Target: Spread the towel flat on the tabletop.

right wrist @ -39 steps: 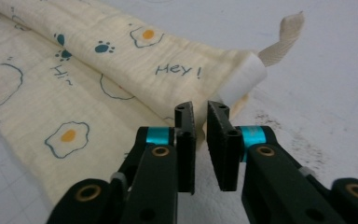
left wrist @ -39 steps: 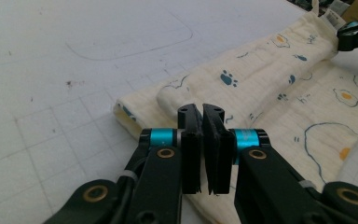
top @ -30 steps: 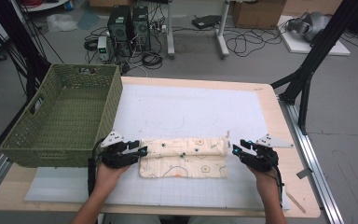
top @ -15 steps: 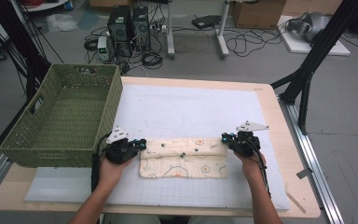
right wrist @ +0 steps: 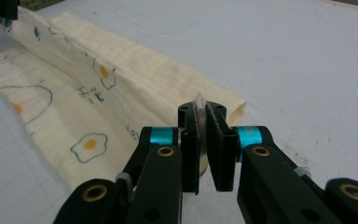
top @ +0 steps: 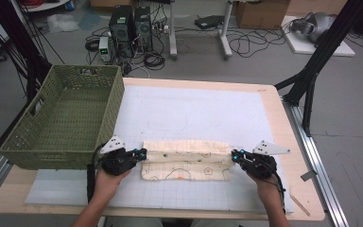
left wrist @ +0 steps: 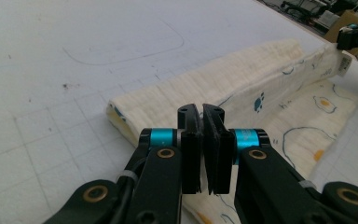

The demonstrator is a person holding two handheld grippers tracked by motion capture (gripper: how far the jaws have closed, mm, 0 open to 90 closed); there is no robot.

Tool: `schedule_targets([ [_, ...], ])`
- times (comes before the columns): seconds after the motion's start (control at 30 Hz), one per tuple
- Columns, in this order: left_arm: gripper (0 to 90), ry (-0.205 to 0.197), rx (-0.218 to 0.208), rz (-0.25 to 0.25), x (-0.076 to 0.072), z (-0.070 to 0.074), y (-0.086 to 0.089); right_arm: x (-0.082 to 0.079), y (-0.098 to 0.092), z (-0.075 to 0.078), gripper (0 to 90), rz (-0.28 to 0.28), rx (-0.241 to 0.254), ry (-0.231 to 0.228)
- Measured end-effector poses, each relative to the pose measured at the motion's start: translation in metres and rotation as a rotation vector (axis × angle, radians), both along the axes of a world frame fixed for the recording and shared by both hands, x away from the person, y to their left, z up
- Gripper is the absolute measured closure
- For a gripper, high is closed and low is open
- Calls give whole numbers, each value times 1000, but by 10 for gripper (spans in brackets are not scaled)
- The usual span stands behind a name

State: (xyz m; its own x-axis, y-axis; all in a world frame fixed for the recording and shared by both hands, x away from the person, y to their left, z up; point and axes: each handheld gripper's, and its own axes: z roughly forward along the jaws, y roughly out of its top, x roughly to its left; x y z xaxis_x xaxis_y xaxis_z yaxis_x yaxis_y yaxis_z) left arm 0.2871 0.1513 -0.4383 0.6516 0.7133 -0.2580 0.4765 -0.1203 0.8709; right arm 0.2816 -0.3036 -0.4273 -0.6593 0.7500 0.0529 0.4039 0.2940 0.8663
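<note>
A cream cloth (top: 186,163) printed with fried eggs lies folded lengthwise on the white mat (top: 194,109), its upper layer doubled over the back half. My left gripper (top: 142,153) is at the cloth's left end, jaws shut, and in the left gripper view the pads (left wrist: 193,140) meet over the cloth (left wrist: 242,88) edge. At the right end my right gripper (top: 234,155) is shut, with a tuft of the cloth (right wrist: 98,70) pinched between its pads (right wrist: 219,140). Both grippers lie low, pointing inward at each other.
A green woven basket (top: 108,118) stands on the table's left side, close behind my left hand. The wooden table edge (top: 298,189) runs just right of my right hand. Black frame legs (top: 312,71) and cables stand on the floor beyond.
Both grippers' jaws have closed onto the cloth's ends. The hands shifted a little away from the person, then back, and the folded upper layer now lies flatter.
</note>
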Motion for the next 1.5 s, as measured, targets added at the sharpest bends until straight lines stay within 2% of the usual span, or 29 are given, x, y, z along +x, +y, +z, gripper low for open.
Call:
schedule_targets([
  [0.1,802,-2,8,-5,-4,1,0,-6,1,0,853,13,-10,9],
  [0.17,611,-11,28,26,-5,2,0,-12,2,2,837,22,-32,3],
  [0.23,520,-27,32,49,-5,3,3,-17,0,5,631,0,-39,-21],
  [0.3,484,-29,17,57,-4,5,6,-22,-5,9,589,-32,-53,-43],
  [0.4,484,-27,17,60,-3,4,7,-25,-14,13,564,-76,-31,-57],
  [0.43,484,-27,19,60,-3,3,7,-25,-15,12,564,-81,-23,-48],
  [0.6,493,-28,22,48,0,1,7,-22,-12,8,582,-68,-44,-31],
  [0.73,495,-28,11,46,0,1,7,-23,-13,13,583,-64,-24,-53],
  [0.87,495,-34,4,39,1,1,9,-27,-21,18,595,-94,-36,-92],
  [0.93,495,-31,3,36,1,1,8,-28,-24,19,604,-107,-28,-95],
  [1.2,494,-23,1,17,2,-2,7,-26,-23,16,614,-96,-26,-78],
  [1.43,480,-37,1,8,3,-2,6,-23,-21,13,606,-81,-36,-74],
  [1.5,468,-45,-5,10,3,-1,5,-23,-22,14,592,-86,-21,-75],
])
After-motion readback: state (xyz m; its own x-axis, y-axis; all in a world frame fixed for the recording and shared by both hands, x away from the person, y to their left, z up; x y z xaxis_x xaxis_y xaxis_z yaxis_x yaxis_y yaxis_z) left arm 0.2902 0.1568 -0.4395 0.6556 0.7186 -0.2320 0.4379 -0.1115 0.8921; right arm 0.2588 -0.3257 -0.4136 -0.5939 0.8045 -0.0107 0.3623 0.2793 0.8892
